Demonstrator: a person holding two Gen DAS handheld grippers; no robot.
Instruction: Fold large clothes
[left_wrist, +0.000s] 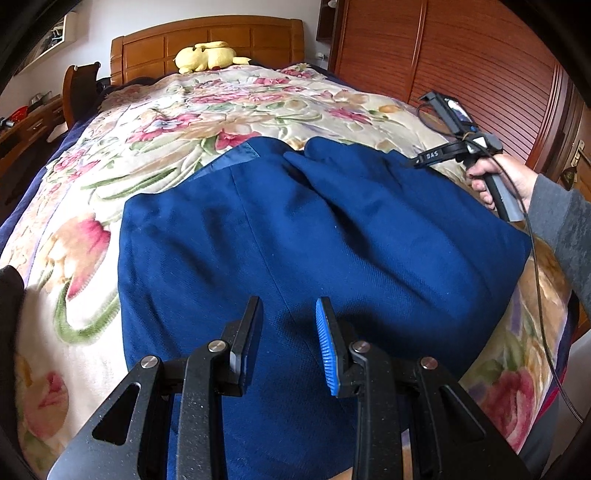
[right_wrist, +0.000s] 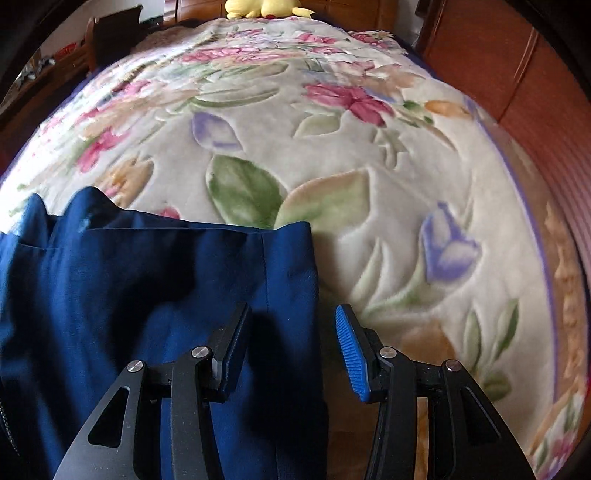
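A large dark blue garment (left_wrist: 295, 236) lies folded on the floral bed blanket (left_wrist: 177, 122). My left gripper (left_wrist: 289, 306) is open and empty, hovering above the garment's near part. My right gripper (right_wrist: 293, 314) is open and empty above the garment's right edge (right_wrist: 310, 280), one finger over the cloth and one over the blanket (right_wrist: 369, 155). In the left wrist view the right gripper (left_wrist: 419, 162) shows at the garment's far right edge, held by a hand (left_wrist: 491, 177). The garment (right_wrist: 147, 288) fills the lower left of the right wrist view.
A yellow plush toy (left_wrist: 207, 55) lies by the wooden headboard (left_wrist: 207, 40). A wooden wardrobe (left_wrist: 461, 59) stands along the bed's right side. A chair (left_wrist: 79, 88) and a dresser (left_wrist: 26, 122) stand at the left. A cable (left_wrist: 543, 314) hangs from the right gripper.
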